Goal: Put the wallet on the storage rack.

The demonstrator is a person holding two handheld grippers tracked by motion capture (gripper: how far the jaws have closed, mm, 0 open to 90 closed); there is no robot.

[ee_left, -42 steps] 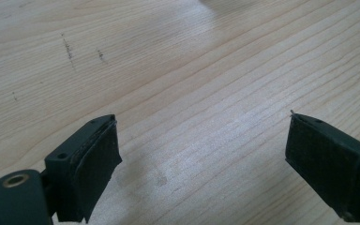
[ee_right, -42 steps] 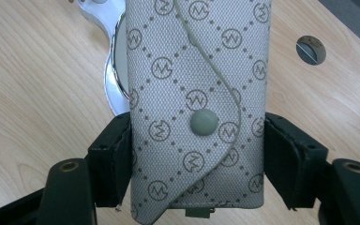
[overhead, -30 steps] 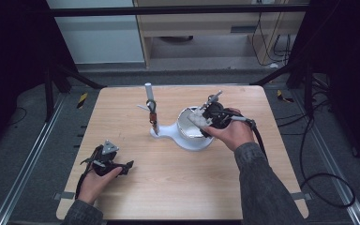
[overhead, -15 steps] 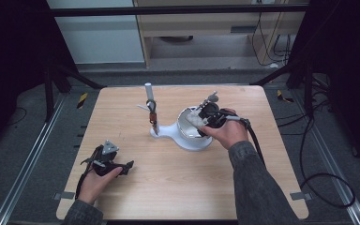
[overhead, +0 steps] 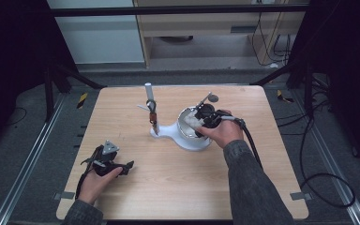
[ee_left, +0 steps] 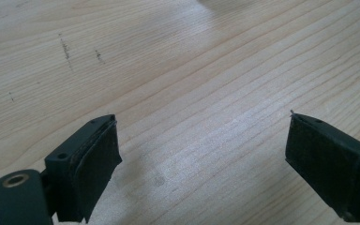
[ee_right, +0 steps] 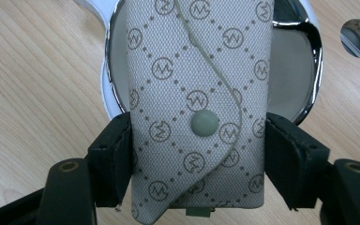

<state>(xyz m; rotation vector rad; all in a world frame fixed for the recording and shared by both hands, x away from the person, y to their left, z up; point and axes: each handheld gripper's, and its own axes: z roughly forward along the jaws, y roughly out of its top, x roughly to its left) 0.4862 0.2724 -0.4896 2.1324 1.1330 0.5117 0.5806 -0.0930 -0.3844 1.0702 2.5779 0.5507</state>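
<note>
We held a small grey pouch (ee_right: 197, 108) with a snap button in our right gripper (ee_right: 198, 164). Its two black jaws pressed on the pouch from both sides, so it was gripped tight. The pouch hung right above the shiny round dish (ee_right: 309, 70) of a white stand (overhead: 187, 136) in the middle of the wooden table (overhead: 168, 187).

Our left gripper (ee_left: 201, 164) rested low over the bare wood (ee_left: 178, 70), well apart from the stand. Its jaws stood wide with nothing between them.

We thought a few things could go wrong from there. The pouch was soft and longer than the jaws, so it could bend or slip out if we shook it. If we let go while it sat off to one side, it could land on the shiny rim and slide off onto the table. The stand also had a thin post (overhead: 148, 93) beside the dish. If our right hand (overhead: 222, 133) swung that way, we could bump it and tip the whole stand. The stand looked light, so pushing down hard on the dish could make it slide.
</note>
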